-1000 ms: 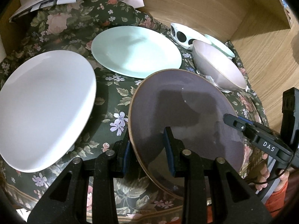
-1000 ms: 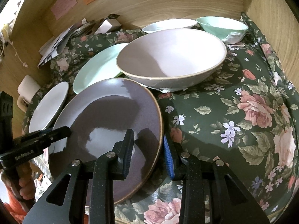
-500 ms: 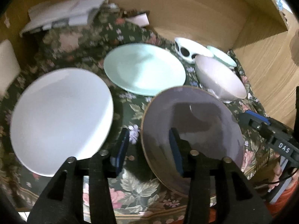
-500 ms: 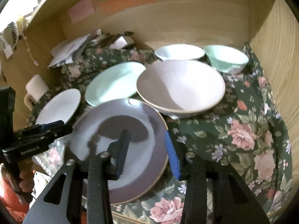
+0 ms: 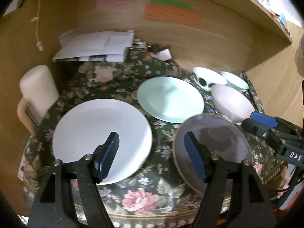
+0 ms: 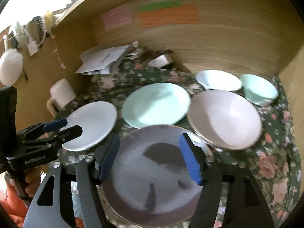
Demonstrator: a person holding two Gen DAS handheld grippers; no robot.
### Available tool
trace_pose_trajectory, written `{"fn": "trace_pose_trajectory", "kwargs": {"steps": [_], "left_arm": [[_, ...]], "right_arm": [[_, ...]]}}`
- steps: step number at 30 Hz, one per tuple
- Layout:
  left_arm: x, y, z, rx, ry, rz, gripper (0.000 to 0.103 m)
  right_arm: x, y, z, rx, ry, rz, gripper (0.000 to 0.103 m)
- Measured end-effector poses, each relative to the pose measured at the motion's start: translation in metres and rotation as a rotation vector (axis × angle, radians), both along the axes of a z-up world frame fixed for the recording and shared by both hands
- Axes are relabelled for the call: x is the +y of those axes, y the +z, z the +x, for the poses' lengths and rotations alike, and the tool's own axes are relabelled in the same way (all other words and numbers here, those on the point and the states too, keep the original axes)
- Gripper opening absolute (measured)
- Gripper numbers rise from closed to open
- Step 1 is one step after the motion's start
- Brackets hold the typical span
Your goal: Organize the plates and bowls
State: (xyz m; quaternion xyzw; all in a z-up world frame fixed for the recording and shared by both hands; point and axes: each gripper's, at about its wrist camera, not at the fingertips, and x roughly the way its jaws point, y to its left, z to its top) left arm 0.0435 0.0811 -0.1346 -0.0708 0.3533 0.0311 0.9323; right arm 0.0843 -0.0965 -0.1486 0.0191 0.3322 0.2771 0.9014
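Observation:
A purple plate (image 5: 218,144) (image 6: 152,172) lies at the front of the floral cloth. A white plate (image 5: 98,133) (image 6: 91,125) lies to its left and a mint plate (image 5: 171,98) (image 6: 155,104) behind. A pale pink bowl (image 5: 231,102) (image 6: 226,117), a white bowl (image 5: 209,76) (image 6: 218,79) and a mint bowl (image 5: 235,81) (image 6: 260,89) stand at the right. My left gripper (image 5: 152,152) is open and empty above the gap between the white and purple plates. My right gripper (image 6: 150,155) is open and empty above the purple plate.
The floral cloth (image 5: 140,195) (image 6: 275,167) covers the surface inside a wooden alcove. A paper stack (image 5: 95,47) (image 6: 104,60) lies at the back left. A cream mug (image 5: 36,95) (image 6: 60,95) stands at the left. Wooden walls close in behind and at the right.
Both grippers opened wide and pulled back and up from the purple plate, which now lies flat on the cloth. The left gripper let go of its rim.

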Motion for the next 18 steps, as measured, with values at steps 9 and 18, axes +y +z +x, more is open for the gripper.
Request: {"fn": "trace_pose_trajectory", "kwargs": {"steps": [9,18], "left_arm": [[0.045,-0.002,-0.014,0.003,0.12,-0.011,0.07],[0.091,-0.02,-0.018,0.045,0.216,-0.024,0.07]], "right_arm": [[0.049,-0.007,0.013,0.032,0.108,-0.017,0.062],[0.094,-0.021,0.032,0.1,0.182,-0.071,0.062]]}}
